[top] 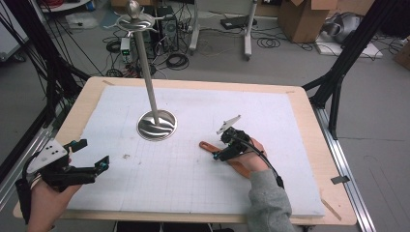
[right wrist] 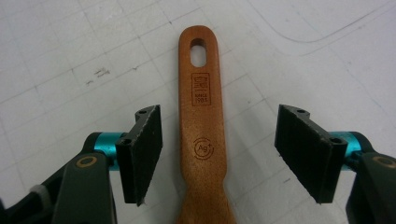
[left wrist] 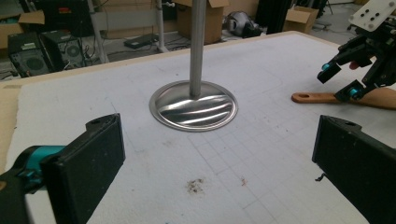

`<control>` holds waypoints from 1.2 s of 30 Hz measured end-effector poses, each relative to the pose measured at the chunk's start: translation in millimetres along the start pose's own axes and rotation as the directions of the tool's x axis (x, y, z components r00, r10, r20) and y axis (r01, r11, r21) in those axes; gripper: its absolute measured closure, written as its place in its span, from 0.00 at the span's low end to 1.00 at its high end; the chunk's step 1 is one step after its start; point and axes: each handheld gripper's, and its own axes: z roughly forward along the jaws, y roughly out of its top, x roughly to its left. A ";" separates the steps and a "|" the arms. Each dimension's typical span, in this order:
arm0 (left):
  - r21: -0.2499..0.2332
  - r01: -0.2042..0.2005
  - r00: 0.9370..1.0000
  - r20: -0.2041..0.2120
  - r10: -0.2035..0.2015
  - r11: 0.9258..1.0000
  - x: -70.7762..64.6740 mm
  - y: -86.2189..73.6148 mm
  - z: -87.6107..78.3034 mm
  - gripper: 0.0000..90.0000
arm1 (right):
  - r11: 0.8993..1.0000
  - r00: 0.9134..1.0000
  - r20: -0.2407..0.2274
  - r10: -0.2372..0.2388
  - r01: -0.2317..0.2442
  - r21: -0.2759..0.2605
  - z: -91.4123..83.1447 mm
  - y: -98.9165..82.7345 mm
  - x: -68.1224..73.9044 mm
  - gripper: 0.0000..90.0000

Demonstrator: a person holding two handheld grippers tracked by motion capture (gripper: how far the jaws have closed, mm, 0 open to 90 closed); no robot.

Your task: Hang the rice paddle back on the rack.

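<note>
Two spread jaws of my right gripper (right wrist: 218, 156) straddle a wooden handle (right wrist: 202, 126), untouched; my left gripper (left wrist: 219, 170) gapes wide too.

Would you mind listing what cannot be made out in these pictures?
- The wooden utensil's working end: cut off by the bottom edge in the right gripper view, and covered by the right claw and hand in the high view.
- The stamped text on its handle: too small to read.
- The metal stand's top: cut off by the upper edge in the left gripper view.
</note>
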 end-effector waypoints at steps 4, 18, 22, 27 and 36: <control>0.001 0.001 1.000 -0.003 -0.001 1.000 0.5 -0.5 -0.5 0.03 | 1.000 1.000 0.005 0.006 -0.006 0.023 2.1 0.4 0.0 0.38; 0.007 0.000 1.000 -0.002 0.000 1.000 0.6 -1.3 -0.3 0.03 | 0.998 0.999 -0.031 0.013 -0.011 0.063 4.5 -1.0 0.3 0.51; 0.010 0.003 1.000 -0.001 -0.003 1.000 1.3 -1.6 -0.3 0.03 | 0.998 0.999 -0.037 0.013 -0.011 0.065 4.0 -1.1 0.9 0.54; 0.008 0.003 1.000 -0.004 -0.003 1.000 1.6 -1.5 -0.8 0.03 | 0.997 0.999 -0.036 0.018 -0.016 0.069 3.0 -1.8 0.7 0.59; 0.010 0.002 1.000 -0.005 -0.002 1.000 1.8 -1.5 0.0 0.03 | 0.996 0.999 -0.034 0.023 -0.020 0.085 0.1 -3.1 1.6 0.71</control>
